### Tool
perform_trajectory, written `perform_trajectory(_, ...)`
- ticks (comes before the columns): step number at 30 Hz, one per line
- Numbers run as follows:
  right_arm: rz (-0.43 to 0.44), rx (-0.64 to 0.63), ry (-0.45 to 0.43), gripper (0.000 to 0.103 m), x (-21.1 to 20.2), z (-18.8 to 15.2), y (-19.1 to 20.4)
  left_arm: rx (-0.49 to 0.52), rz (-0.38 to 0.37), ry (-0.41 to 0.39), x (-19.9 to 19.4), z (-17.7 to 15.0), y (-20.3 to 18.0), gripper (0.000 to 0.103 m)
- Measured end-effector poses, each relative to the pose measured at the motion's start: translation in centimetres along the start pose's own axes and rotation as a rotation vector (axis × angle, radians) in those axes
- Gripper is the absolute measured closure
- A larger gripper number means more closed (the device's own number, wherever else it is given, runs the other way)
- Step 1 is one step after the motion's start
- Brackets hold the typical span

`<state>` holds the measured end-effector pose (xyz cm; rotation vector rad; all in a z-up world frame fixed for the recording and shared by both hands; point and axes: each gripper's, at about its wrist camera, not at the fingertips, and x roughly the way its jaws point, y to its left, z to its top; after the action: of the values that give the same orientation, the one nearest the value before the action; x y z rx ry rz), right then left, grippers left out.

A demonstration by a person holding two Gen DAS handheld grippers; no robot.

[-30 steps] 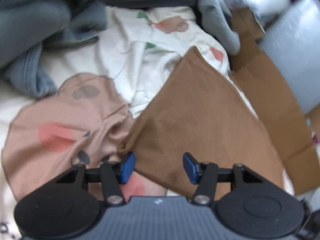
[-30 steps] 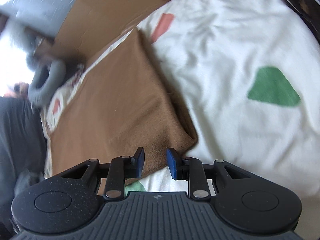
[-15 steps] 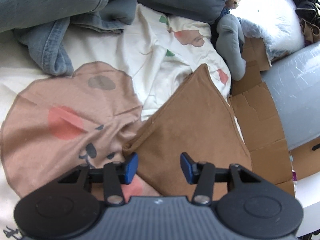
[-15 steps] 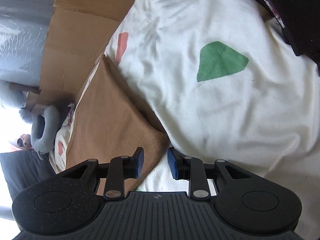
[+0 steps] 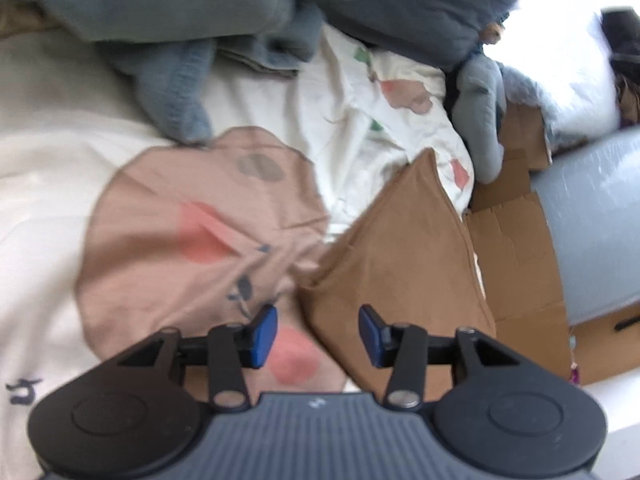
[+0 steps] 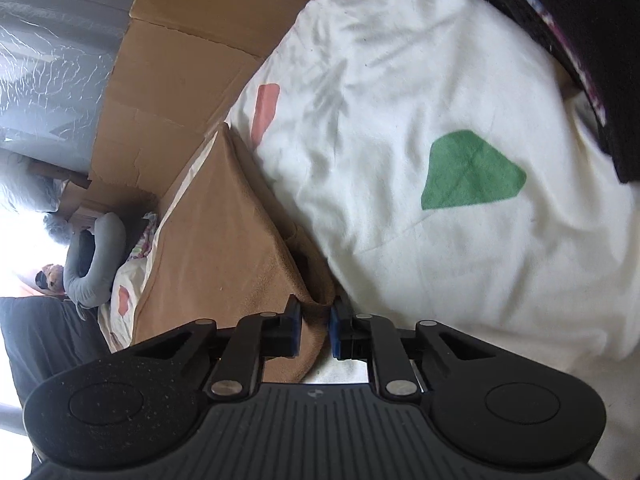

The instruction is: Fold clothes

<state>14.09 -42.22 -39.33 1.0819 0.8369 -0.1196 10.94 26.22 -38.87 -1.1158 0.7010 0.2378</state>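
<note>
**Right tool now pinches the corner of the brown cloth**

The right tool (image 6: 314, 330) has closed its blue fingers (image 6: 295, 332) on the near corner of the brown cloth (image 6: 224, 240). Half a second ago the fingers sat apart just short of that corner, with nothing between them. Now a bunched bit of cloth sits squeezed in the gap.

The left tool (image 5: 318, 334) is open, as it was before. Its fingers stand wide apart over the other near edge of the brown cloth (image 5: 400, 248), holding nothing.

The brown cloth lies flat on the bed (image 6: 460, 80), already doubled into a neat slab, beside the cardboard (image 6: 176, 60). With one corner held, I think the cloth is ready to be lifted or turned over. It could be for another fold, or to move it away as done. I cannot tell which.

The left picture is blurry, so the grey and blue clothes (image 5: 176, 20) at the back are hard to make out. The right tool's body hides the cloth edge under it. The far end of the brown cloth is small and squashed.
</note>
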Motion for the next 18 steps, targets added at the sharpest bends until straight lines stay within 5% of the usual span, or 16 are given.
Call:
perform_trajectory(14, 0.032, 0.013, 0.020, 0.084, -0.3, 0.2, 0.0, 0.053, -0.092, 0.026, 2.9, 1.3, -0.4, 0.053)
perform_trajectory(16, 0.038, 0.019, 0.031, 0.052, -0.2, 0.0, 0.0, 0.069, -0.101, 0.042, 3.3, 1.8, -0.5, 0.054)
perform_trajectory(18, 0.039, 0.022, 0.033, 0.048, 0.0, -0.3, -0.2, 0.091, -0.110, 0.057, 3.6, 2.1, -0.6, 0.055)
